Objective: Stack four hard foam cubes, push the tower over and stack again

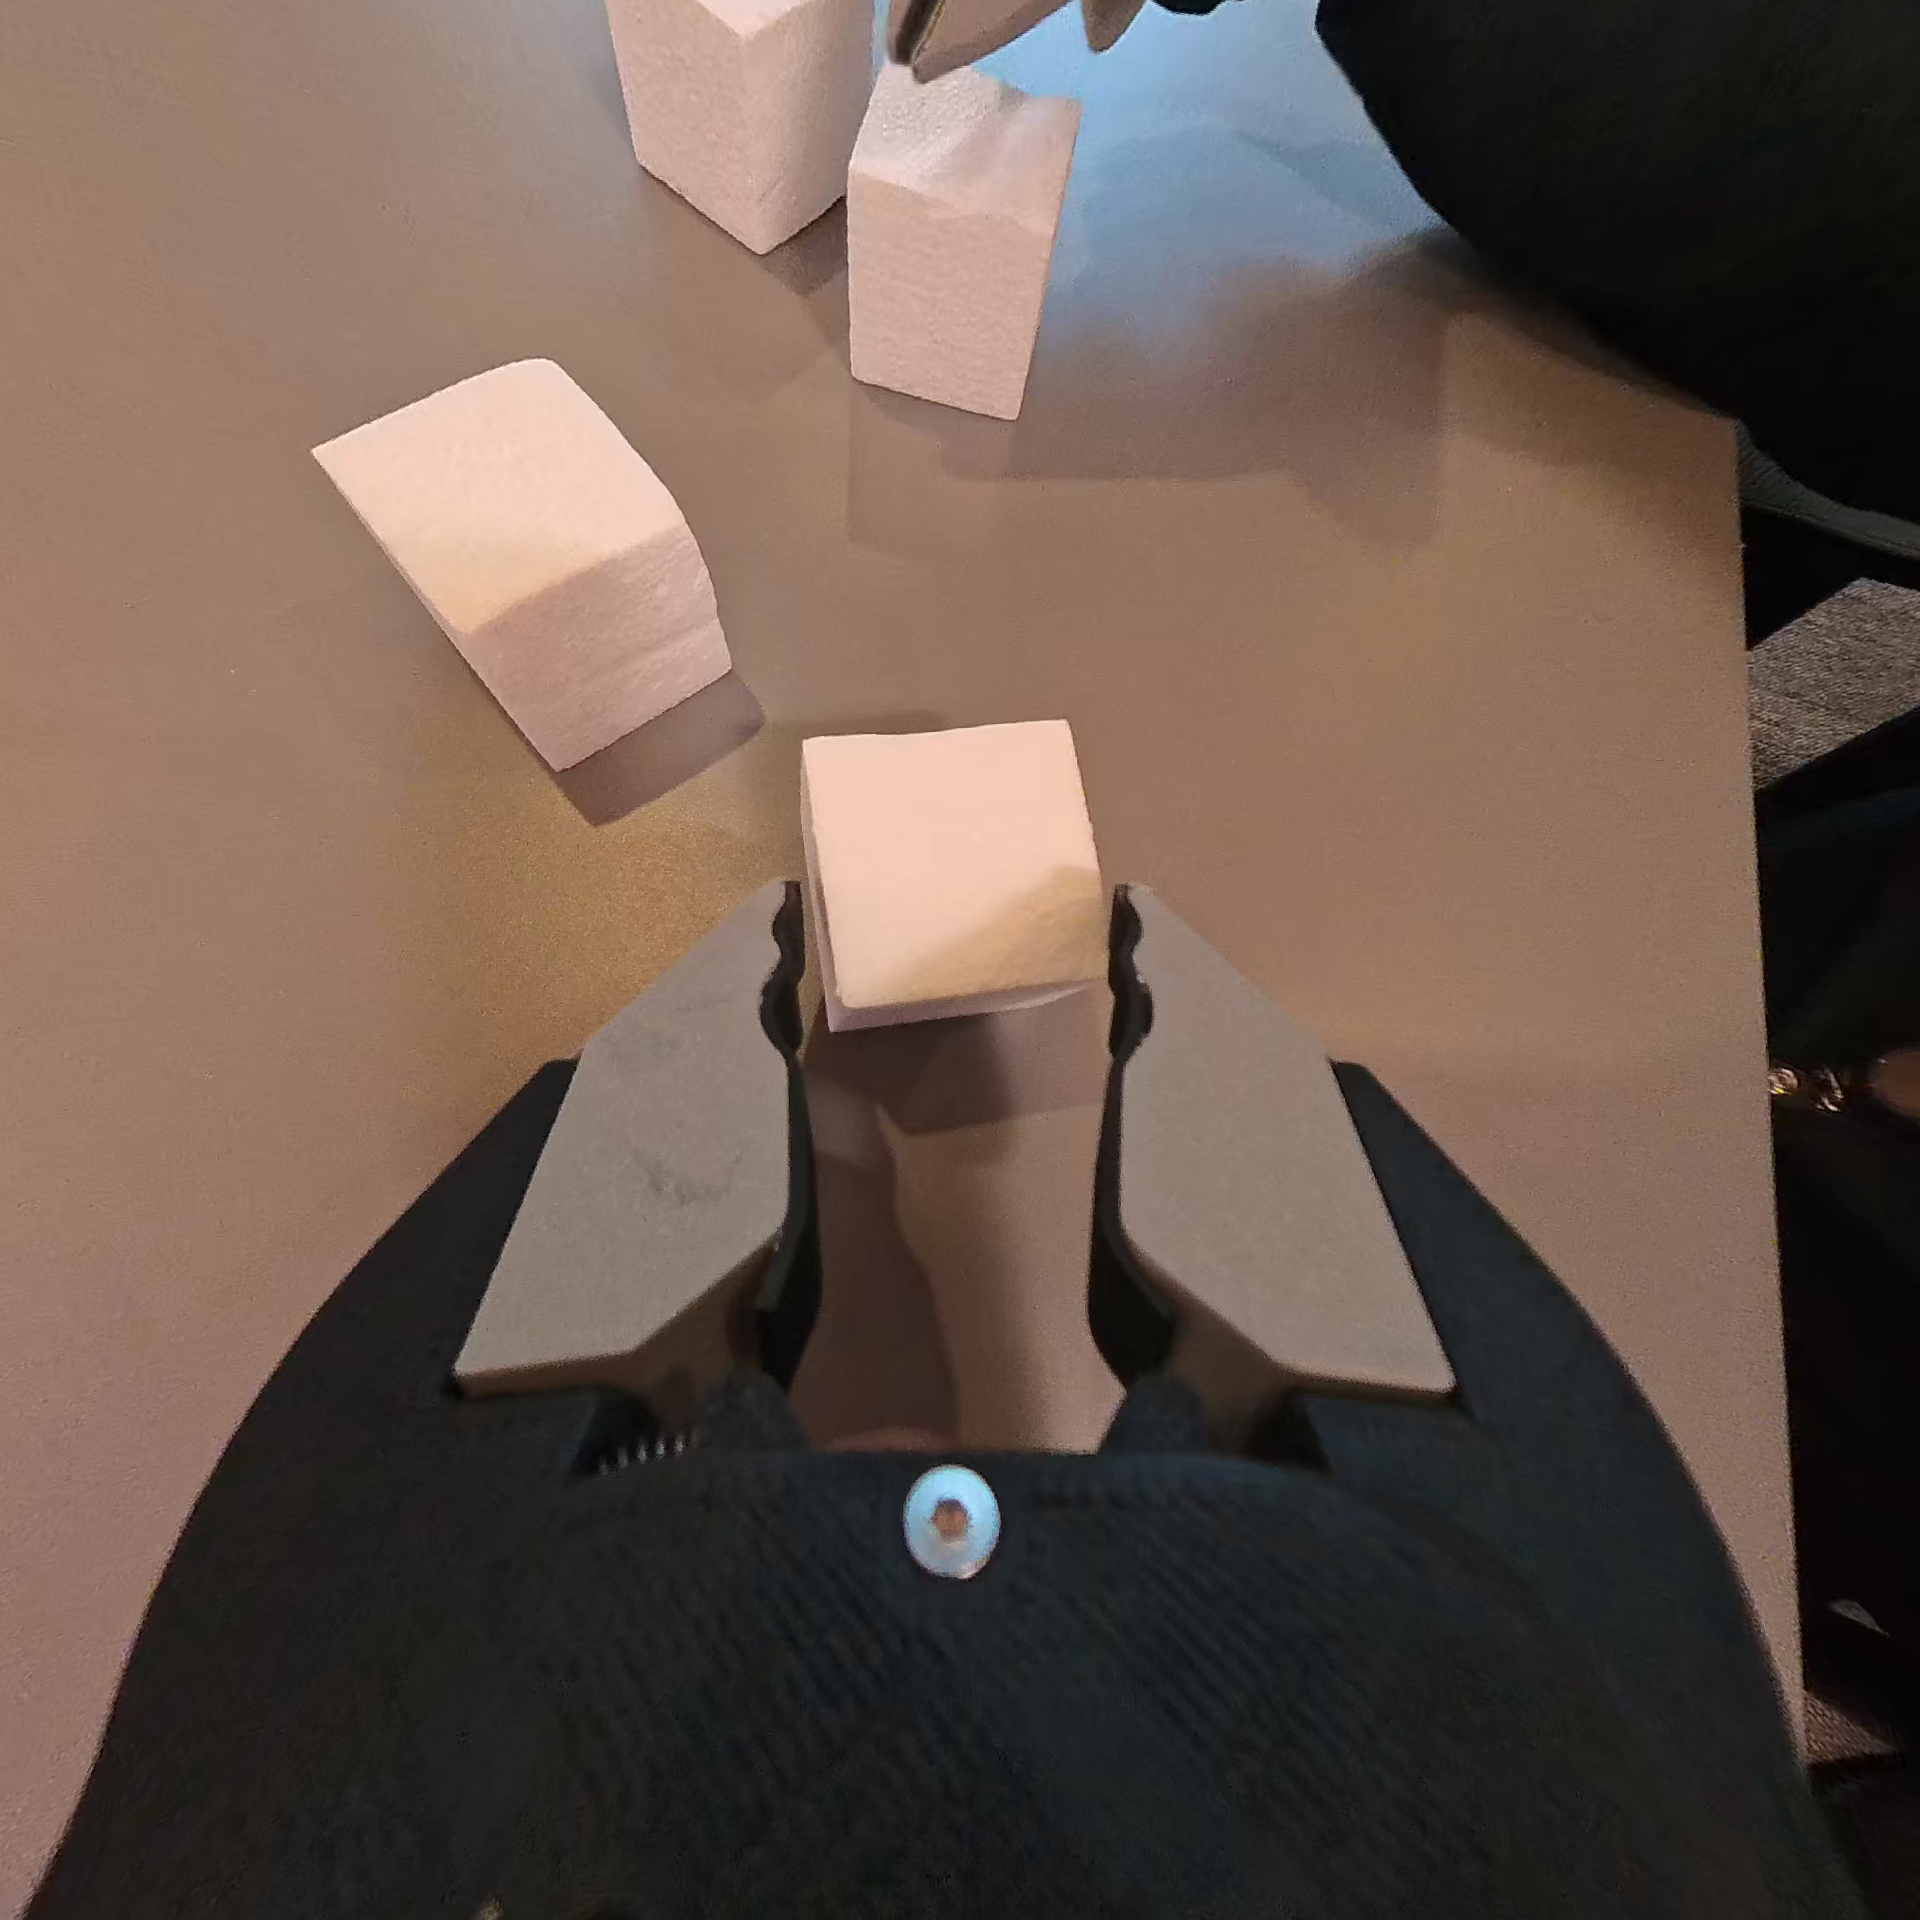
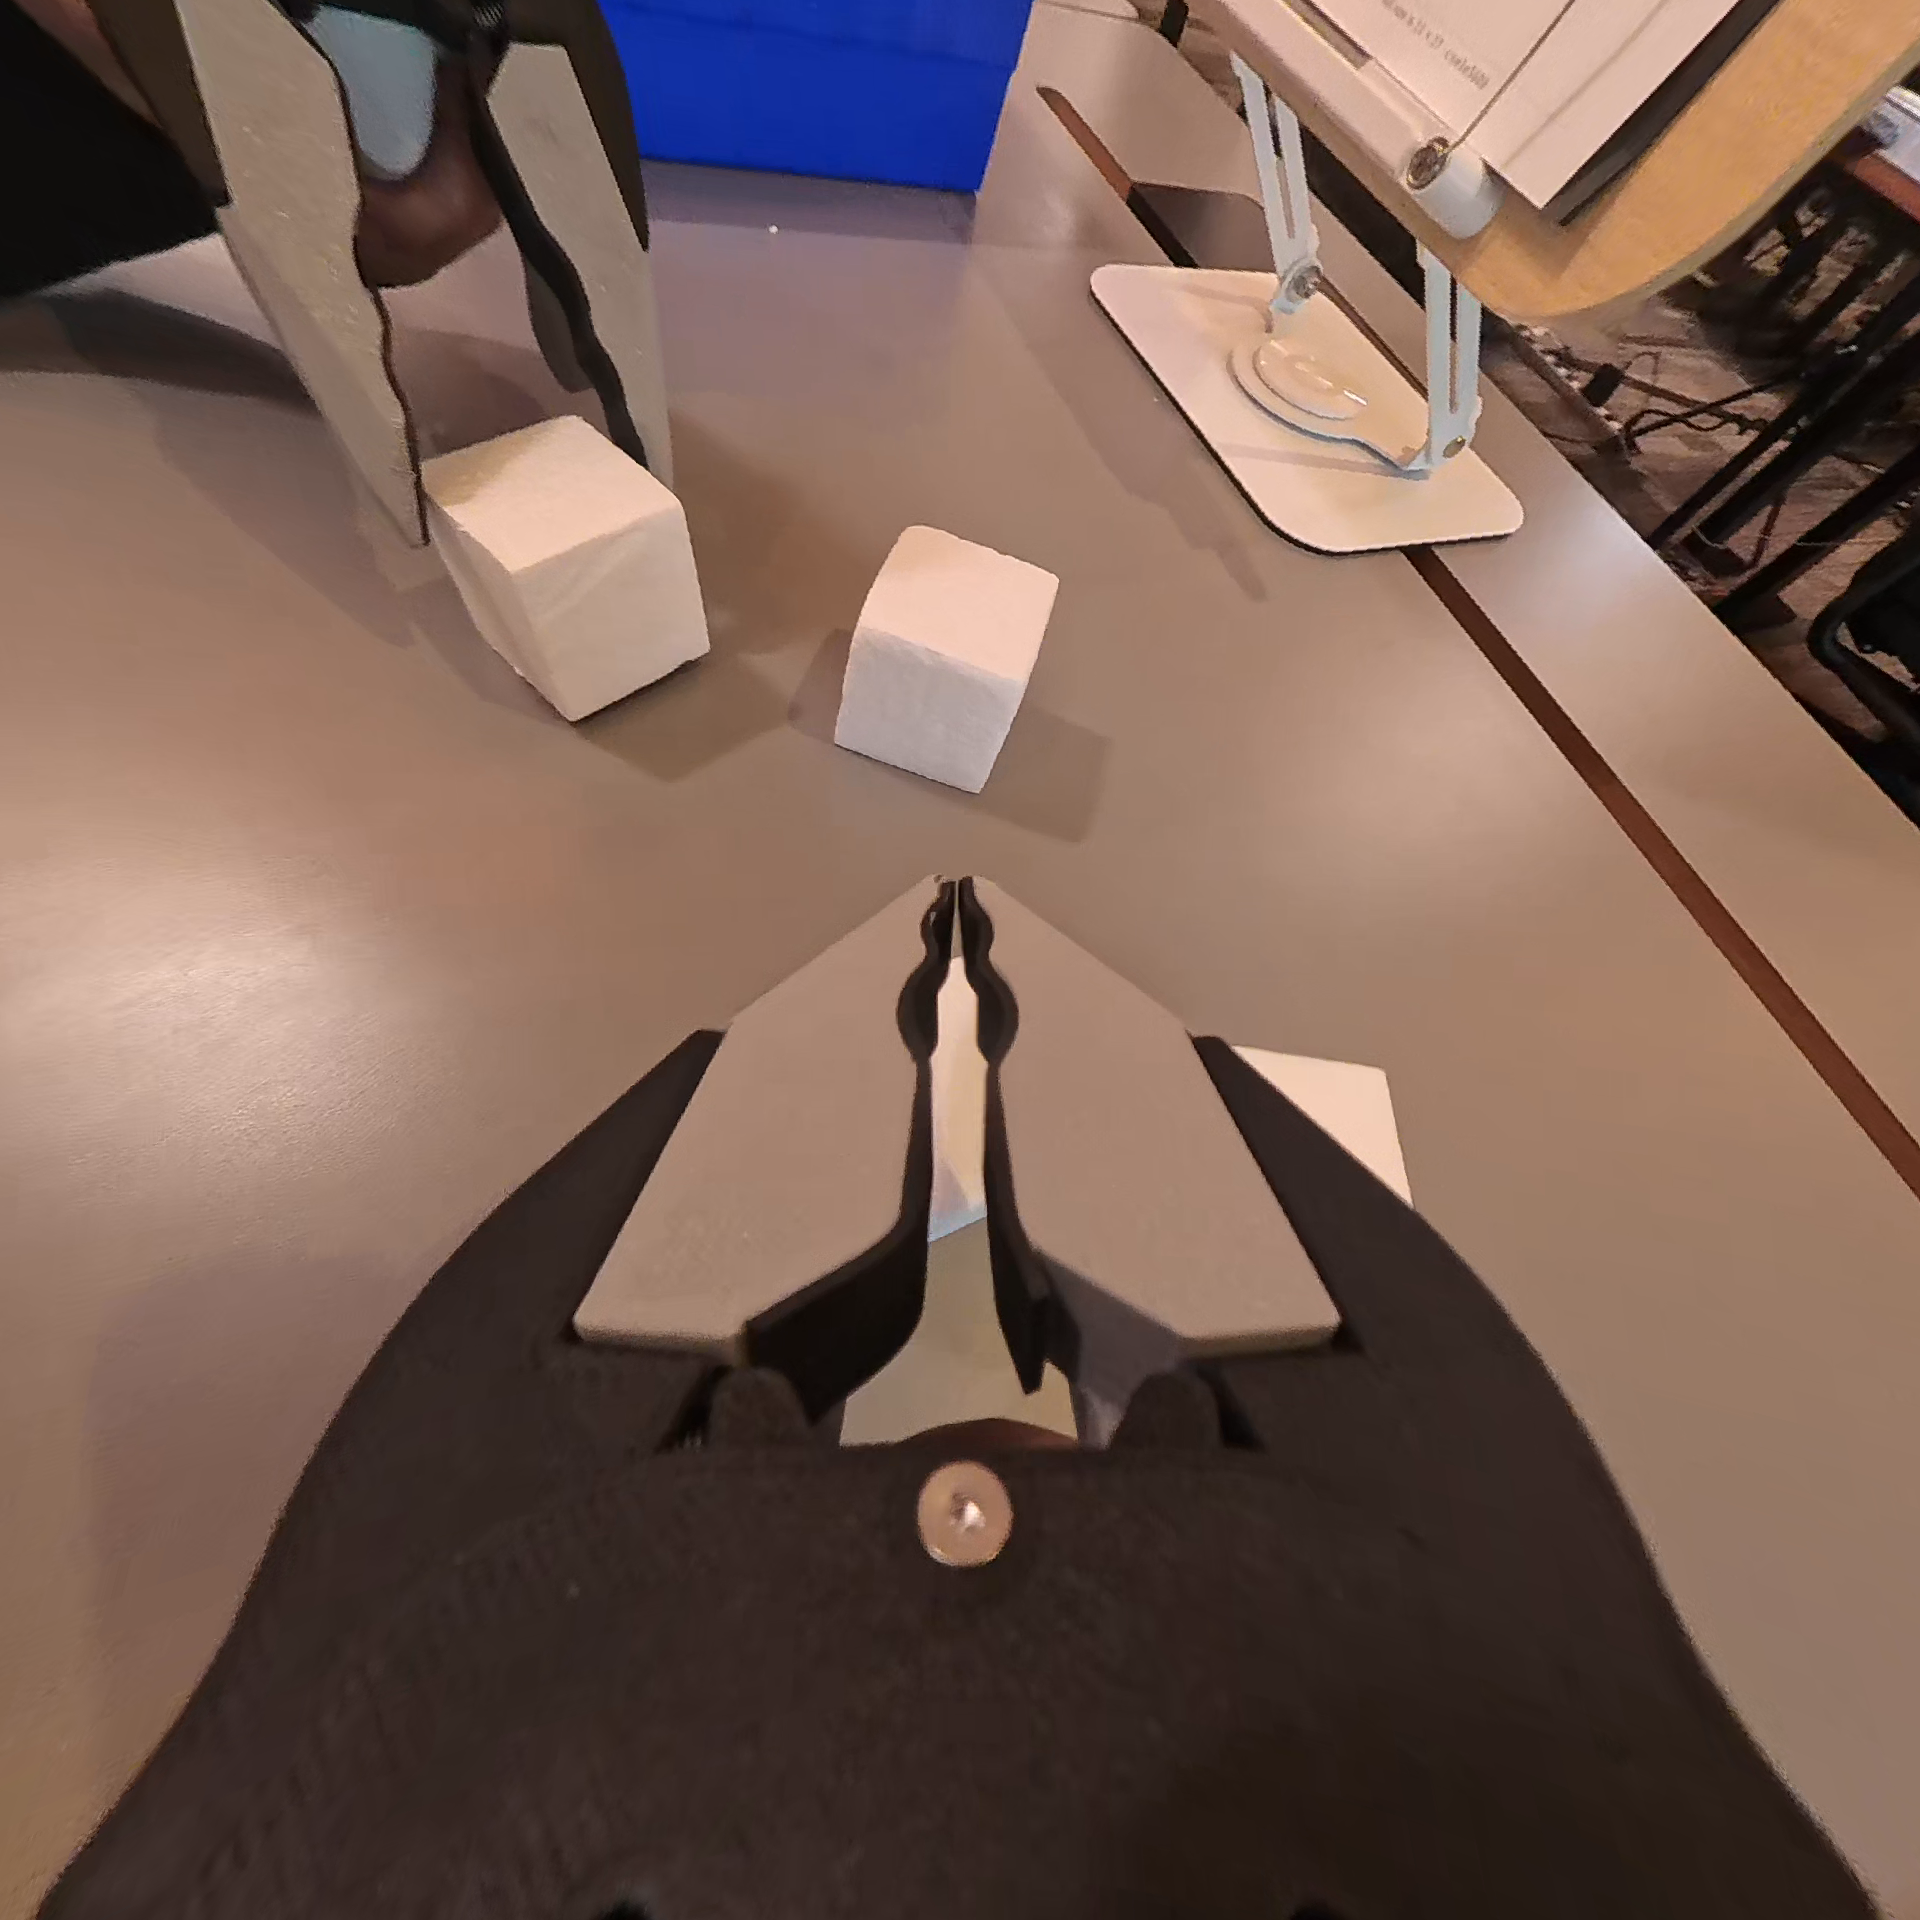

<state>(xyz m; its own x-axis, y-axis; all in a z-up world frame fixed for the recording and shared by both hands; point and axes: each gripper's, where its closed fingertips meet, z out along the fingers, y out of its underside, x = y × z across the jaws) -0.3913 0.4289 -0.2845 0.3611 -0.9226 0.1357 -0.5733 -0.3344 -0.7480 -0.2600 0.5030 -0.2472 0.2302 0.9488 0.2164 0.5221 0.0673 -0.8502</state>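
Four white foam cubes lie scattered on the grey table [image 1: 260, 935], none stacked, so a stacking round is at its start. In the left wrist view the left gripper [image 1: 956, 940] straddles the near cube [image 1: 951, 862] at frame centre, jaws spread to either side of it; whether the pads touch the foam cannot be told. A second cube [image 1: 520, 561] lies askew at centre left, and a third cube [image 1: 951, 239] and fourth cube [image 1: 727, 104] stand close together at the top. In the right wrist view the right gripper [image 2: 954, 894] is at lower centre, its tips closed together on nothing. The cubes look light, stiff and grainy, so they should grip well without slipping, but hard squeezing may dent them. Best taken on two opposite flat sides, near mid-height, square to the faces.
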